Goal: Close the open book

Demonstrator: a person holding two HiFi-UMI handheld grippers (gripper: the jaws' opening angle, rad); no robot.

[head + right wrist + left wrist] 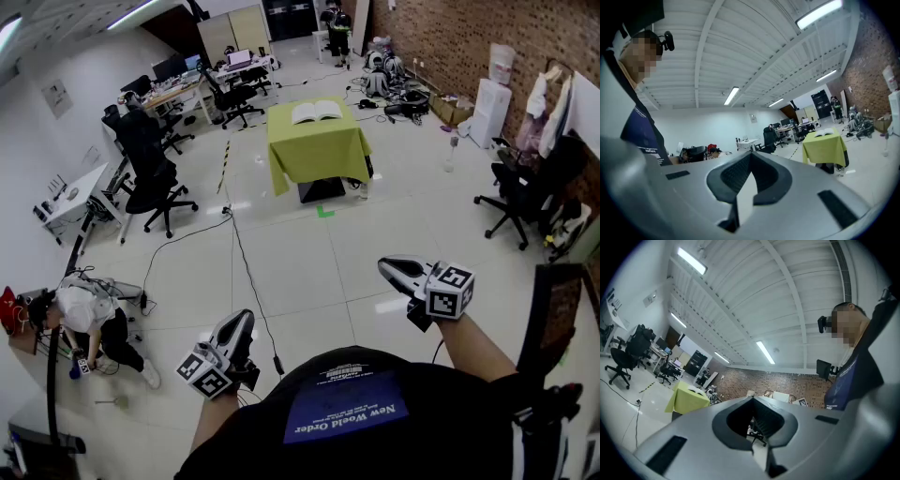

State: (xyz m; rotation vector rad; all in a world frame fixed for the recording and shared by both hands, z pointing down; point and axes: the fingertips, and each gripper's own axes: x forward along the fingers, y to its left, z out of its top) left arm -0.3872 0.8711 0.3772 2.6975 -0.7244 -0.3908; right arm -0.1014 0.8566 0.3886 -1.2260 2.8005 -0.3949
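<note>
The open book (316, 112) lies flat on a small table draped in a yellow-green cloth (319, 155), far across the room from me. Both grippers hang in front of my chest, well short of it. My left gripper (242, 321) is shut with nothing in it, and so is my right gripper (386, 268). In the left gripper view the jaws (752, 400) meet at their tips, and the table (686, 400) with the book (697, 390) is small at the left. The right gripper (751, 156) also shows touching tips, with the book (825, 133) on the table (824, 146) at the right.
Tiled floor stretches between me and the table, crossed by a black cable (246, 272) and marked with green tape (324, 212). Black office chairs (155, 183) stand at the left and one (514, 202) at the right. A person (89, 314) crouches at the lower left. Clutter lines the brick wall.
</note>
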